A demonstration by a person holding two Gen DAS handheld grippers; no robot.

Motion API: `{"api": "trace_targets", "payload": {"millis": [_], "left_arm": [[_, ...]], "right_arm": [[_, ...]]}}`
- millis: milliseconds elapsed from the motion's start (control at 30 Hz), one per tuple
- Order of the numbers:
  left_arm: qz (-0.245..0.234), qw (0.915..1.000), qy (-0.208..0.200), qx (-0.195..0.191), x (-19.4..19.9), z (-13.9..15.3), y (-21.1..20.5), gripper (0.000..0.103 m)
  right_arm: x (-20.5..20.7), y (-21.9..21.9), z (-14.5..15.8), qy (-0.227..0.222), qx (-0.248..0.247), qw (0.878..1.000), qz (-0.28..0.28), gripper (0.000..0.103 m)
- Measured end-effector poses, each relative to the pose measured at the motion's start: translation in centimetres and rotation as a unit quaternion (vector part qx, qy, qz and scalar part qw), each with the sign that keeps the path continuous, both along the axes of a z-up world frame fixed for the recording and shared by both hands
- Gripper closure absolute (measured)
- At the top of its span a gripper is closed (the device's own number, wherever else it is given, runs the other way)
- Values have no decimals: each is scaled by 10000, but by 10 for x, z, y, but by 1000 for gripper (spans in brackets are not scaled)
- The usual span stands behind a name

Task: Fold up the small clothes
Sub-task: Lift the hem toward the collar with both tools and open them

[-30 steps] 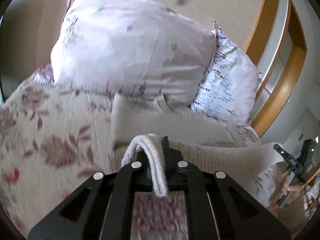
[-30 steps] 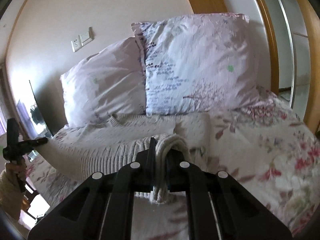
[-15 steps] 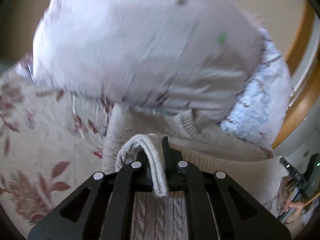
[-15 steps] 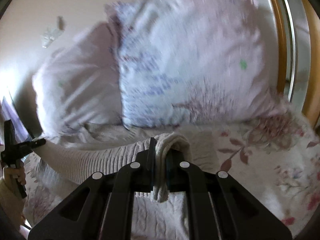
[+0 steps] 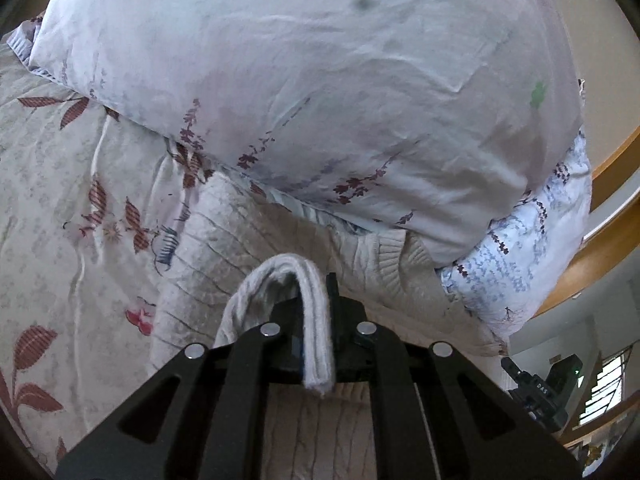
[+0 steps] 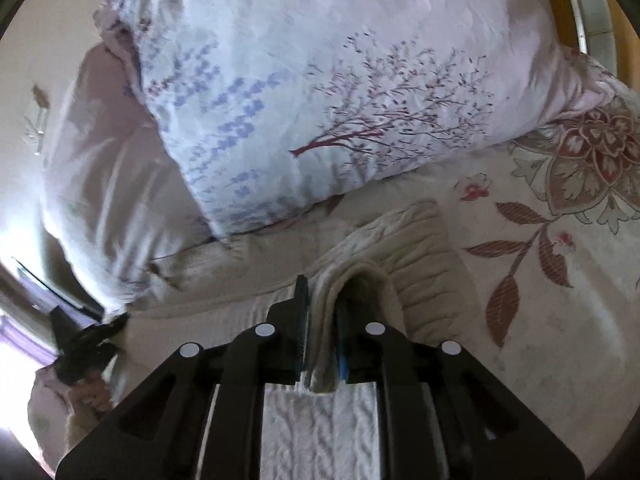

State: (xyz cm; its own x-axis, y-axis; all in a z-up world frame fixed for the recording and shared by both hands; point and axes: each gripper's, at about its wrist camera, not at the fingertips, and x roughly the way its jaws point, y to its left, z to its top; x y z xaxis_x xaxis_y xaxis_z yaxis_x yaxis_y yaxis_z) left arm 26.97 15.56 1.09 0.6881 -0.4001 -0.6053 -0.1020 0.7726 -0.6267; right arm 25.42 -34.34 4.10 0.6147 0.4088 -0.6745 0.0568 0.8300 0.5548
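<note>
Cream cable-knit sweater [image 5: 224,248] lies flat; each hand-held gripper [image 5: 316,320] [image 6: 322,320] pinches its ribbed edge.

Both grippers are low and level, pointing forward. The left gripper [image 5: 316,320] has its jaws pinched tight on a fold of sweater [image 5: 224,248]; the right gripper [image 6: 322,320] is clamped likewise on another fold.
</note>
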Motion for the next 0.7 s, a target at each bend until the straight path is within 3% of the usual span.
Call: {"api": "trace_targets", "payload": {"millis": [100, 300, 333, 367, 400, 433, 500, 533, 633, 700], "left_arm": [[47, 9997, -34, -225, 3, 1, 2, 97], [316, 9951, 81, -933, 18, -4, 9, 95], [359, 9937, 137, -1052, 20, -6, 11, 88], [371, 9918, 153, -1213, 21, -8, 13, 83], [391, 9907, 123, -1297, 20, -7, 15, 68], [408, 9899, 53, -1359, 17, -6, 18, 54], [459, 9887, -194, -1413, 11, 4, 23, 37], [553, 9895, -306, -1301, 7, 13, 27, 31], [503, 9923, -454, -1033, -7, 29, 35, 30], [420, 9959, -478, -646, -16, 36, 37, 30]], "right_arm": [[3, -1, 7, -60, -55, 10000, -44, 94], [33, -24, -15, 297, 1018, 9904, -883, 91], [38, -26, -23, 523, 1201, 9864, -988, 86], [42, -27, -28, 646, 1322, 9836, -1041, 69], [44, -27, -31, 640, 1539, 9803, -1055, 56], [44, -27, -29, 499, 1626, 9796, -1074, 51], [41, -27, -14, 114, 1456, 9821, -1192, 29], [39, -28, -9, -32, 1383, 9826, -1237, 28], [26, -30, 11, -366, 1155, 9859, -1150, 28], [13, -28, 25, -498, 648, 9910, -1055, 38]]}}
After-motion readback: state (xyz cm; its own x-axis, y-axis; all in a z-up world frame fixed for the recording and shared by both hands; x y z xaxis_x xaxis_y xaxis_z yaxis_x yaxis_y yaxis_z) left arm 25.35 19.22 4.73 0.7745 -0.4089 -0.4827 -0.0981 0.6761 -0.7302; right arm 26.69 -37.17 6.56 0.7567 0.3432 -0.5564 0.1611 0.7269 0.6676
